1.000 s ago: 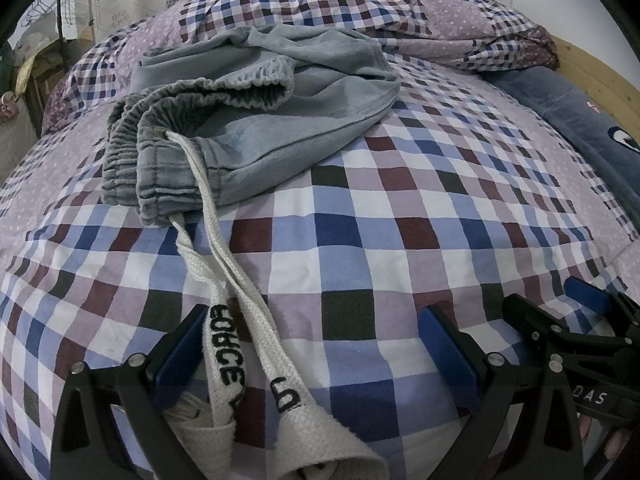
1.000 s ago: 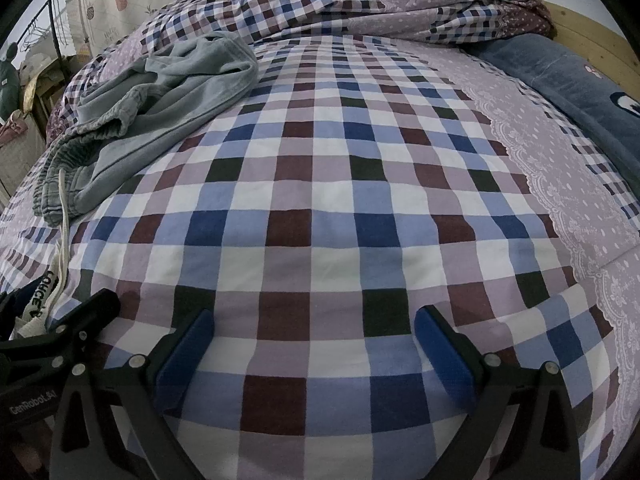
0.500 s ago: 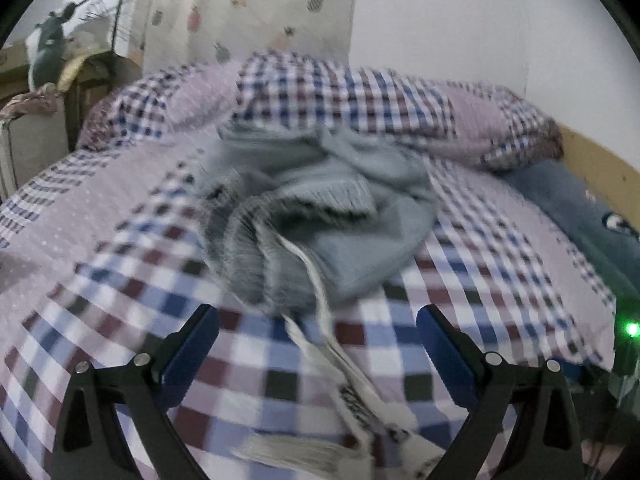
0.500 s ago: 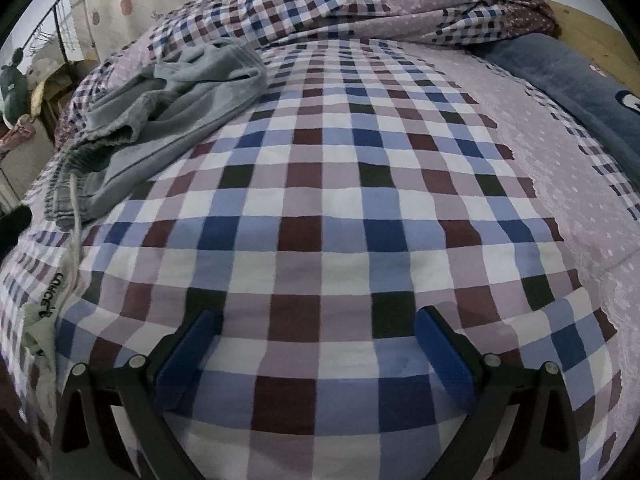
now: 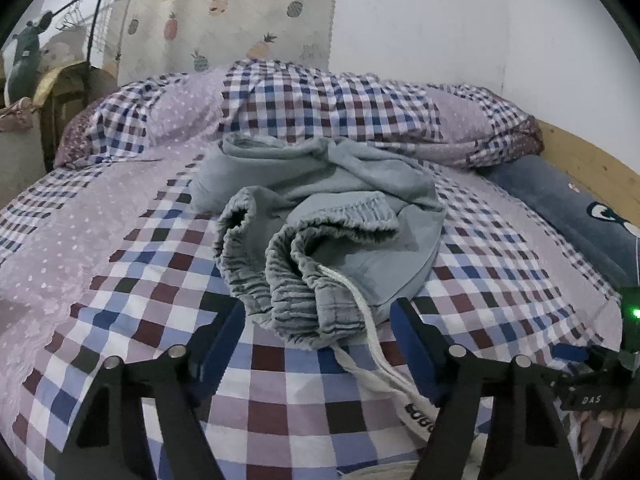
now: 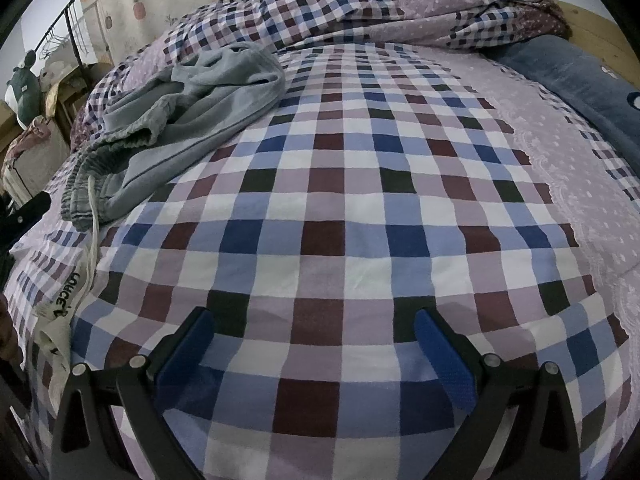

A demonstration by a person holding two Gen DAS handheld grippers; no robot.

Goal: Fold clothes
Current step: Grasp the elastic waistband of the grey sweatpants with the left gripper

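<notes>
— One bed [image 6: 360, 240] fills both views, and we see its checked cover bare in front of us. Where do the clothes lie?

— The grey trousers [image 5: 320, 216] lie in a rumpled heap on the bed, toward its left side in the right wrist view, just short of the bunched quilt [image 5: 320, 108]. Waistband bulged open, legs bundled behind; nothing about them is flat or squared.

— So which step do we judge this to be?

— Reaching for the waistband, we think. Our left gripper [image 5: 320, 336] has its jaws spread wide, holding nothing, with the waistband just ahead between them. Our right gripper [image 6: 316, 344] is likewise wide apart and empty over bare cover, well away from the heap.

— And next?

— We'd need a grip on the waistband and the garment spread flat. Mind the white drawstring [image 5: 372, 340]: it trails toward us between the left jaws.
</notes>
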